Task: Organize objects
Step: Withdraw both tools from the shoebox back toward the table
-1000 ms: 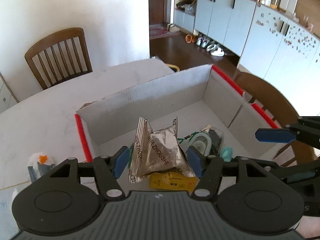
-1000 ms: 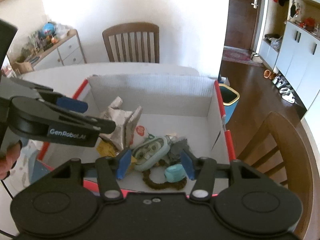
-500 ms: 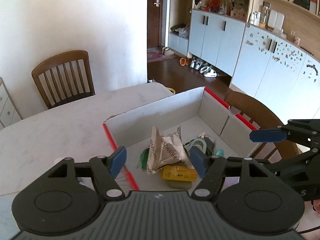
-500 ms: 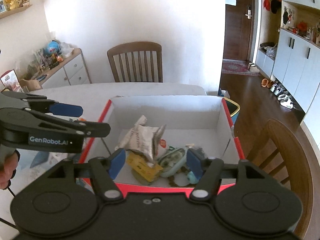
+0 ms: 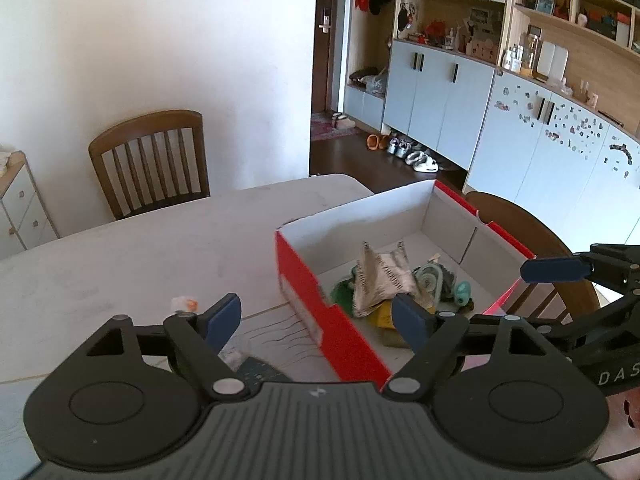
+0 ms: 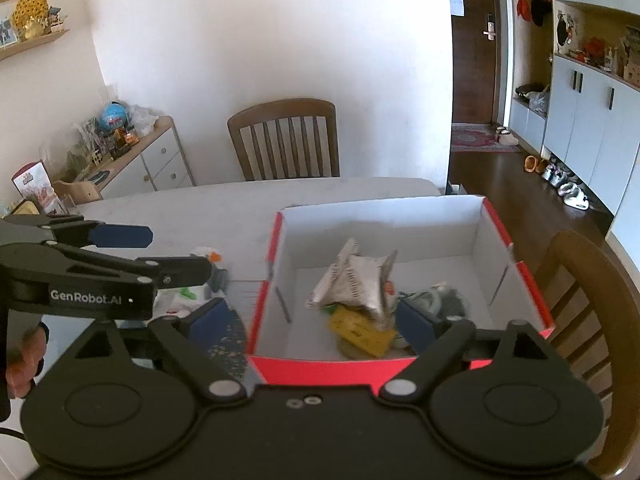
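Both tools, left tool [image 5: 316,318] and right tool [image 6: 314,316], spread, jaws just been opening, nothing between. Foil packet [image 6: 356,280] sits in red box [image 6: 320,370]: light, crinkly, slippery; we pinch its top seam.

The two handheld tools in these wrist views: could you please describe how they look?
Both are matte black plastic. The left tool and the right tool each have two dark blue finger pads on angular black linkage arms with silver pivot pins, above two round discs and a ribbed body. Seen from the right wrist, the left one bears white "GenRobot.AI" lettering. A thin dark cable trails at the lower right.
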`<state>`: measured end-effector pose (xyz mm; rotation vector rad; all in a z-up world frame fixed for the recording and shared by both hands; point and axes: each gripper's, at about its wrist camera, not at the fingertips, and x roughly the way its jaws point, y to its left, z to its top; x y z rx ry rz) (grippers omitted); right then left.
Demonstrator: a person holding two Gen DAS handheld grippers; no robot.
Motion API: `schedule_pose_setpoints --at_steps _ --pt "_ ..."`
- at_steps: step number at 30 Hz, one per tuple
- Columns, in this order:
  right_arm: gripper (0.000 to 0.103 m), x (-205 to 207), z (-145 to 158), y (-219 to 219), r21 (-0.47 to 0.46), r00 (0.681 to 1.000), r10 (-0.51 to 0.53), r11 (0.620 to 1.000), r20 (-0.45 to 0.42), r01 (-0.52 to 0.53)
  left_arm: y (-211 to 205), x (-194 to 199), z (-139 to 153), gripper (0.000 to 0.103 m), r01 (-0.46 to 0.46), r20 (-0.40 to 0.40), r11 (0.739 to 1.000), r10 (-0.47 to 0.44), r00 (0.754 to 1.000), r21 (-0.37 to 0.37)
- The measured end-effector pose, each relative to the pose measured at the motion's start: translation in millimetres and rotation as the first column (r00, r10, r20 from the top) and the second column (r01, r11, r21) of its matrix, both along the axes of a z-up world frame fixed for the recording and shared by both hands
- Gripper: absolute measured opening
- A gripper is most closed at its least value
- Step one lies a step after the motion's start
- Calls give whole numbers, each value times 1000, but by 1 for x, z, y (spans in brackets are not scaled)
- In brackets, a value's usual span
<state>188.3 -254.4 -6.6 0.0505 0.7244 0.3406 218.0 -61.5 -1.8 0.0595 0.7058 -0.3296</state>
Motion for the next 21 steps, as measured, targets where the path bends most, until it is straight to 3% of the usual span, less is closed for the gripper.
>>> schedule_pose_setpoints --at_steps 5,15,21 --pt "98 -10 1 24 15 1000 -20 1000 4 20 30 -10 0 85 -3 -2 1000 3 1000 -29" --pt "98 -19 -1 74 -2 1000 -1 1000 -4 1 86 -19 -7 102 -9 -11 997 9 1000 -74" --pt "98 -19 -7 104 -18 1000 13 1000 -18 -13 122 -21 -18 103 -30 17 998 31 999 -64"
